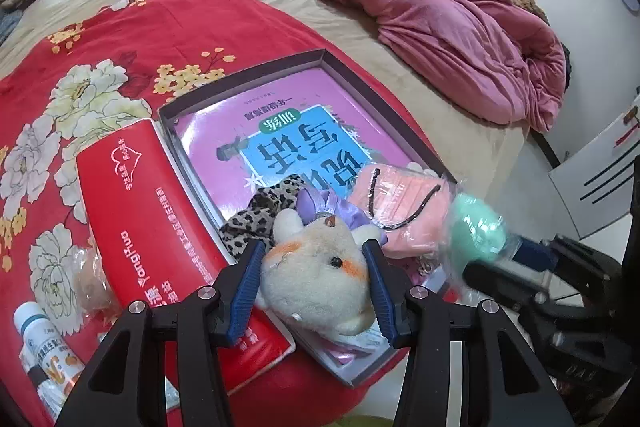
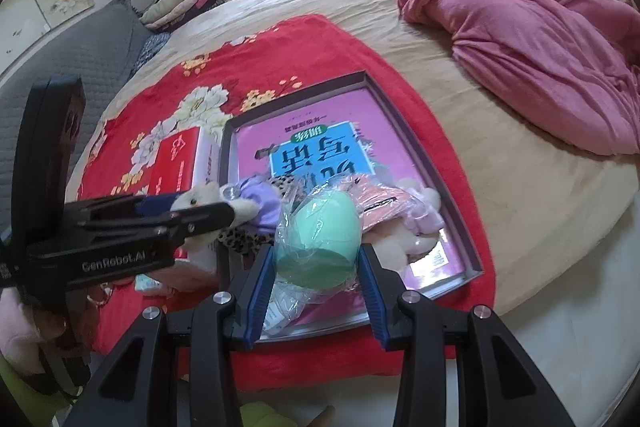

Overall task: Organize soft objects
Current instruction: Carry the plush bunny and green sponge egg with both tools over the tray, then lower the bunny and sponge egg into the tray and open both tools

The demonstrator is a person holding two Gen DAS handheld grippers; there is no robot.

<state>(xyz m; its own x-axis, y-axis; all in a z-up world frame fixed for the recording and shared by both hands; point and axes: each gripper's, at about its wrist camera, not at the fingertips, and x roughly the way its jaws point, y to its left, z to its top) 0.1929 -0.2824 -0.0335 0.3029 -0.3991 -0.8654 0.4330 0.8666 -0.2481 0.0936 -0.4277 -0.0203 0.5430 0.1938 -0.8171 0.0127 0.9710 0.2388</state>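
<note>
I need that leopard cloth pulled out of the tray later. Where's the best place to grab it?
Probably the leopard cloth's bunched edge by the tray's near-left wall, coming from above on the left. That part is exposed; the rest lies under the plush and purple fabric.

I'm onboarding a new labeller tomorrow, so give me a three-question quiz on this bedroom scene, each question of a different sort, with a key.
1. True or false: the left tool grips a plush toy.
2. What does the right tool hold? A) a pink face mask B) a green egg-shaped sponge in clear wrap C) a bottle
3. Fill in: the shallow box lies on a ___ floral blanket.

Key:
1. True; its pads press the toy's sides.
2. B, the sponge.
3. Red.
</note>
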